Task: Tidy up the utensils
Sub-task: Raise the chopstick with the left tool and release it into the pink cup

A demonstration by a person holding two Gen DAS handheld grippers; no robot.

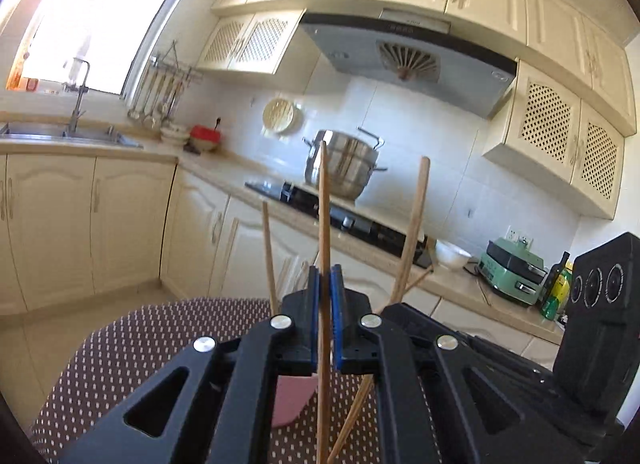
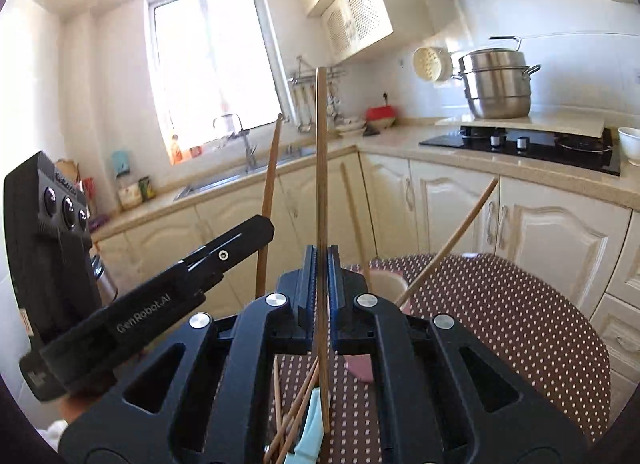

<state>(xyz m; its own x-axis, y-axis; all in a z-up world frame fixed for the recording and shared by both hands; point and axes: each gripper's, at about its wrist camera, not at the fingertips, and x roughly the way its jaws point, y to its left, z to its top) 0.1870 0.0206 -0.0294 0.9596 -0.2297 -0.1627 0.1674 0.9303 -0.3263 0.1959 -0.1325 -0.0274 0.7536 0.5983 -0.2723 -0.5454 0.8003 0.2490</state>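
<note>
My left gripper [image 1: 326, 288] is shut on an upright wooden chopstick [image 1: 323, 199], held above a round table with a brown polka-dot cloth [image 1: 160, 336]. My right gripper [image 2: 321, 272] is shut on another upright wooden chopstick [image 2: 321, 151]. A cream utensil holder [image 2: 386, 284] stands on the table just past the right gripper, with wooden sticks [image 2: 354, 219] leaning in it. Loose chopsticks [image 2: 294, 420] and a light blue utensil [image 2: 312, 424] lie on the cloth below. A pink item [image 1: 290, 400] lies under the left gripper. The left gripper shows at the left in the right wrist view [image 2: 224, 252].
The kitchen counter runs behind with a sink [image 1: 60, 133], a black cooktop [image 1: 340, 215] and a steel steamer pot [image 1: 344, 163]. A white bowl [image 1: 452, 254], a green appliance [image 1: 512, 272] and an oil bottle [image 1: 556, 284] stand at the right. Cabinets lie below.
</note>
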